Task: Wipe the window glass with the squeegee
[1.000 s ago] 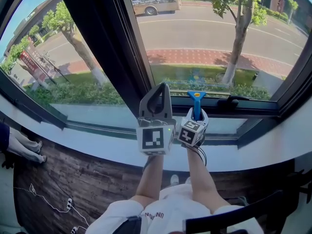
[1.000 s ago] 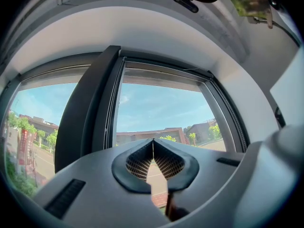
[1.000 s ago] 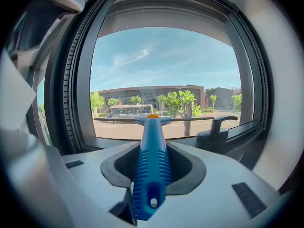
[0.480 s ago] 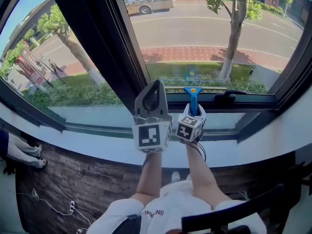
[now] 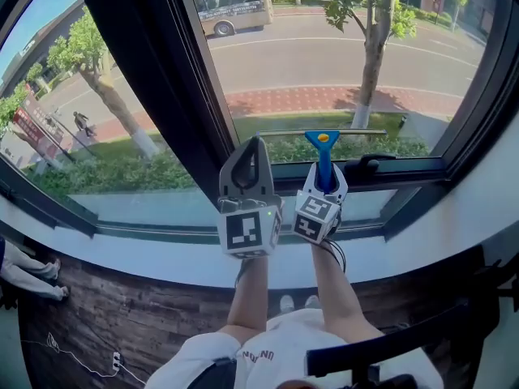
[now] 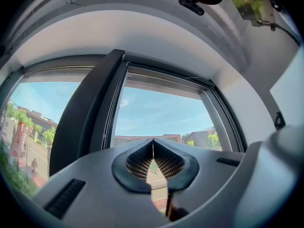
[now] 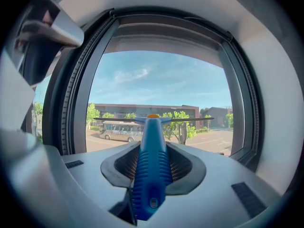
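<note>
**Stock on hand: two grippers, one squeegee, one window**

1. My right gripper [image 7: 152,158]: jaws clamped on the ribbed blue handle of the squeegee [image 7: 151,170], which points up and away from me.
2. Squeegee blade [image 5: 323,132]: a thin bar, level, low across the right-hand window glass [image 5: 340,47], just above the bottom frame. I cannot tell whether it touches the pane.
3. My left gripper [image 6: 153,144]: jaws together, holding nothing, raised just beside the right one in front of the dark mullion [image 5: 154,79].
4. Window handle [image 5: 365,167]: black, on the bottom frame, right of the squeegee.
5. White sill [image 5: 162,250]: below both grippers.
6. Beyond the glass: a tree [image 5: 369,63], a road, a bus [image 5: 223,5].
</note>
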